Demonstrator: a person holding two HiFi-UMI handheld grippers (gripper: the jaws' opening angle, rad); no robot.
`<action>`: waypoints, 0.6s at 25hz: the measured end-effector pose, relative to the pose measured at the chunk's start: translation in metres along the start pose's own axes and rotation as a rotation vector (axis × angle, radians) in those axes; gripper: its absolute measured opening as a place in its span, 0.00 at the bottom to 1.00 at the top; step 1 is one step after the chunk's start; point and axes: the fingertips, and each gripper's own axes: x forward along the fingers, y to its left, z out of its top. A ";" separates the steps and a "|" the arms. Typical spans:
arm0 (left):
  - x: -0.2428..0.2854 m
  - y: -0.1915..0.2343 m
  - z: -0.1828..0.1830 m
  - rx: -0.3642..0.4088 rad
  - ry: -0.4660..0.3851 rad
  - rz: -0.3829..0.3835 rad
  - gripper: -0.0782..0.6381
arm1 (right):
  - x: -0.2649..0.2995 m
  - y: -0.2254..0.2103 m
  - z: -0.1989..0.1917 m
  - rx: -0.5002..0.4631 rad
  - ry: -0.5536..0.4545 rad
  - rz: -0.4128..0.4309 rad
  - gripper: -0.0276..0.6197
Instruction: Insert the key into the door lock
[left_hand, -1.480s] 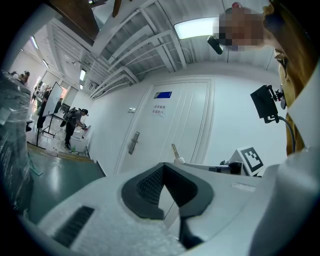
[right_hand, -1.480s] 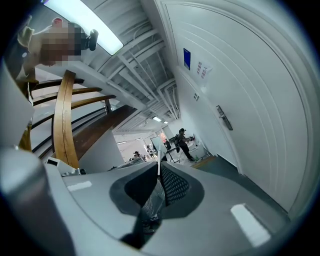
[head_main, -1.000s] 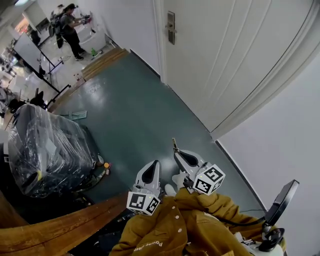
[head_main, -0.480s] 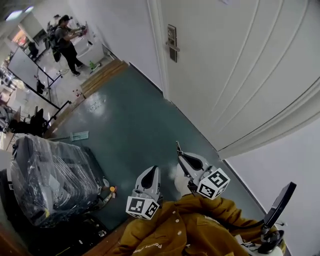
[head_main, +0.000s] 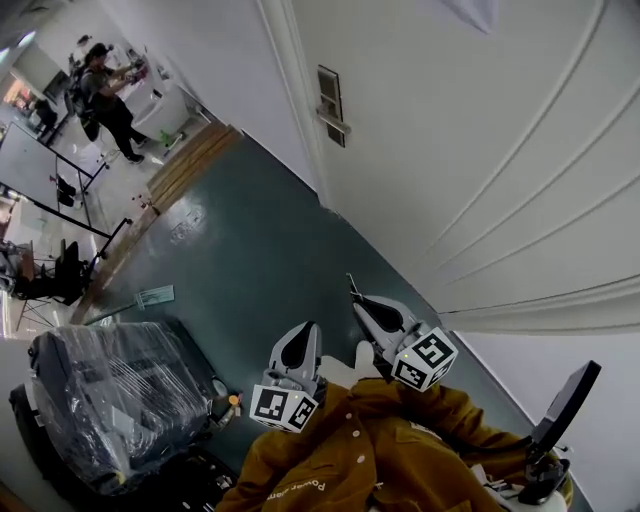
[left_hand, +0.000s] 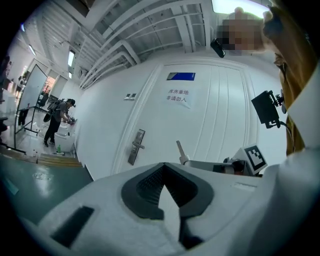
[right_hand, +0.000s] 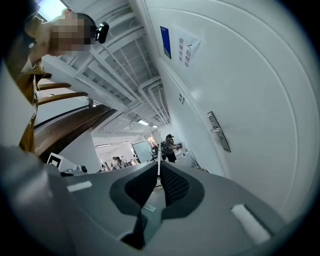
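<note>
The white door carries a metal lock plate with a lever handle, still well ahead of both grippers. My right gripper is shut on a thin key whose blade sticks out past its tips toward the door. In the right gripper view the key shows edge-on between the pads, with the lock off to the right. My left gripper hangs beside it, shut and holding nothing. The left gripper view shows the lock and the key.
A dark bulky object wrapped in clear plastic stands on the teal floor at the left. A wooden step and a person at a counter are far down the hall. A paper sign hangs on the door.
Both grippers have been carried toward the door, which now fills more of the head view. The lock plate looks nearer and the wrapped object has slid back to the lower left.
</note>
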 end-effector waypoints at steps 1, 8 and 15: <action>0.005 0.008 0.005 -0.005 -0.002 0.008 0.10 | 0.008 -0.005 0.003 0.001 0.006 0.000 0.09; 0.062 0.082 0.028 -0.041 -0.022 0.037 0.10 | 0.088 -0.048 0.012 -0.002 0.040 0.001 0.09; 0.109 0.164 0.057 -0.077 0.000 -0.051 0.10 | 0.181 -0.075 0.022 -0.012 0.022 -0.073 0.08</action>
